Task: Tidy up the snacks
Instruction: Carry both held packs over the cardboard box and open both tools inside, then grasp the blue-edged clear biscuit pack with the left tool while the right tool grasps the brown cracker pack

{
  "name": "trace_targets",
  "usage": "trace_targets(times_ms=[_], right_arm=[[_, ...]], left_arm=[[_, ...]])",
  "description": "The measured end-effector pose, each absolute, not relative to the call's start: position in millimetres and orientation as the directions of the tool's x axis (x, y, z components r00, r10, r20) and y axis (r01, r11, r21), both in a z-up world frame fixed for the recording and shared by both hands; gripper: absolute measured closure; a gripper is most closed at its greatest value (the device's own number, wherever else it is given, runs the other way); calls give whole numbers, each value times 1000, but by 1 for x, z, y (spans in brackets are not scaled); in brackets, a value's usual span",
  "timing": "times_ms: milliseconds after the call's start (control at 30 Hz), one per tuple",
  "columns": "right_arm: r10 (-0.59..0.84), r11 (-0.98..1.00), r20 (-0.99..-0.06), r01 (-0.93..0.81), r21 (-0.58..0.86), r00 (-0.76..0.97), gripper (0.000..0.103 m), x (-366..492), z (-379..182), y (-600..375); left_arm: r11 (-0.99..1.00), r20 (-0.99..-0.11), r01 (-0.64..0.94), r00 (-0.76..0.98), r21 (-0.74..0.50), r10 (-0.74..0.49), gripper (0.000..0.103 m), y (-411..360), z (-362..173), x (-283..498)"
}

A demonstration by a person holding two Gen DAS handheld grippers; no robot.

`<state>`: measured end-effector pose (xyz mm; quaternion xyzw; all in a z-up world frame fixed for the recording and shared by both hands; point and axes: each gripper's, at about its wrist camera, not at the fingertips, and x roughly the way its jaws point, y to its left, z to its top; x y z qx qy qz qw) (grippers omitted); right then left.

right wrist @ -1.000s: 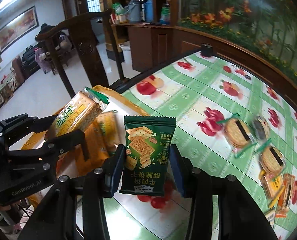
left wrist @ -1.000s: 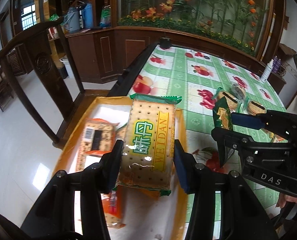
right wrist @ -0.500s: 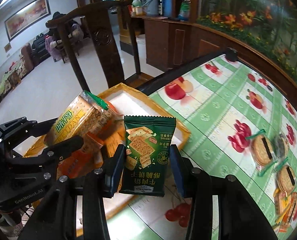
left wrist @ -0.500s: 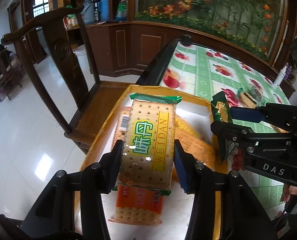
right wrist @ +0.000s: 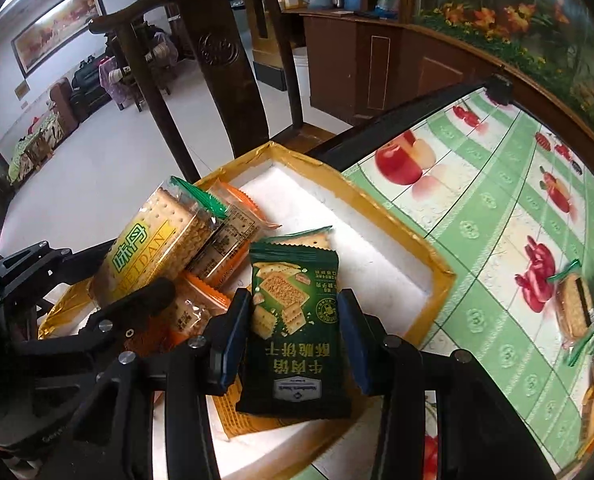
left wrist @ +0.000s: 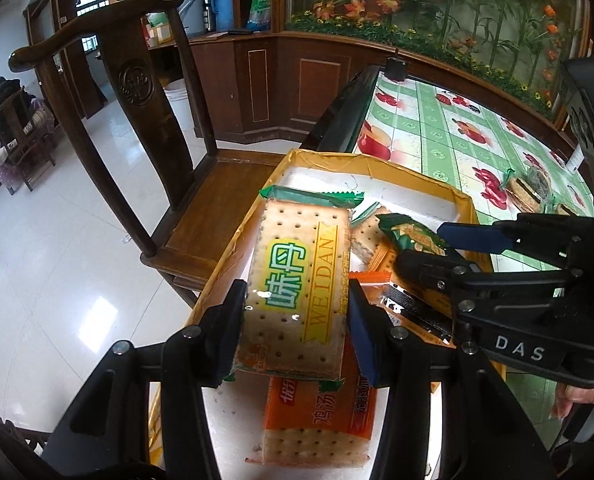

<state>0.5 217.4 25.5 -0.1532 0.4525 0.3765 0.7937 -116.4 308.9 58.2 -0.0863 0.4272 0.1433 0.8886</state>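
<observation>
My left gripper (left wrist: 295,308) is shut on a yellow-and-green WEIDAN cracker pack (left wrist: 301,280), held over the near part of a yellow-rimmed white box (left wrist: 361,159). The pack also shows in the right wrist view (right wrist: 153,248). My right gripper (right wrist: 295,320) is shut on a dark green biscuit packet (right wrist: 293,332), held over the same box (right wrist: 401,224). Orange cracker packs (left wrist: 321,420) lie in the box under both grippers. The right gripper appears at the right of the left wrist view (left wrist: 429,246), with the green packet (left wrist: 409,236) in it.
The box sits at the corner of a table with a green fruit-print cloth (right wrist: 497,208). Wrapped sandwich biscuits (right wrist: 573,304) lie on the cloth to the right. A dark wooden chair (left wrist: 145,120) stands just beyond the box, over a white tiled floor.
Both grippers have moved left from above the tablecloth to above the box, each still holding its pack. The chair and floor have come further into view.
</observation>
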Motion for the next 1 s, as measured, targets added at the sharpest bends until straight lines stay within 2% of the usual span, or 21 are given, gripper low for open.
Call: trace_targets(times_ms=[167, 233, 367, 400, 767, 833, 1000], right_arm=[[528, 688, -800, -696, 206, 285, 54, 2, 33, 200], [524, 701, -791, -687, 188, 318, 49, 1, 40, 190], [506, 728, -789, -663, 175, 348, 46, 1, 48, 169], [507, 732, -786, -658, 176, 354, 46, 1, 50, 164], [484, 789, -775, -585, 185, 407, 45, -6, 52, 90], [474, 802, -776, -567, 186, 416, 41, -8, 53, 73], [444, 840, -773, -511, 183, 454, 40, -11, 55, 29]], left_arm=[[939, -783, -342, 592, -29, 191, 51, 311, 60, -117], [938, -781, -346, 595, -36, 190, 38, 311, 62, -118], [937, -761, -344, 623, -58, 181, 29, 303, 72, -119], [938, -754, -342, 630, -56, 185, 24, 299, 75, -118], [976, -746, -218, 653, -18, 133, 23, 231, 83, -100], [981, -747, -194, 655, -16, 117, 23, 217, 83, -97], [993, -749, -115, 659, -9, 69, 23, 176, 83, -84]])
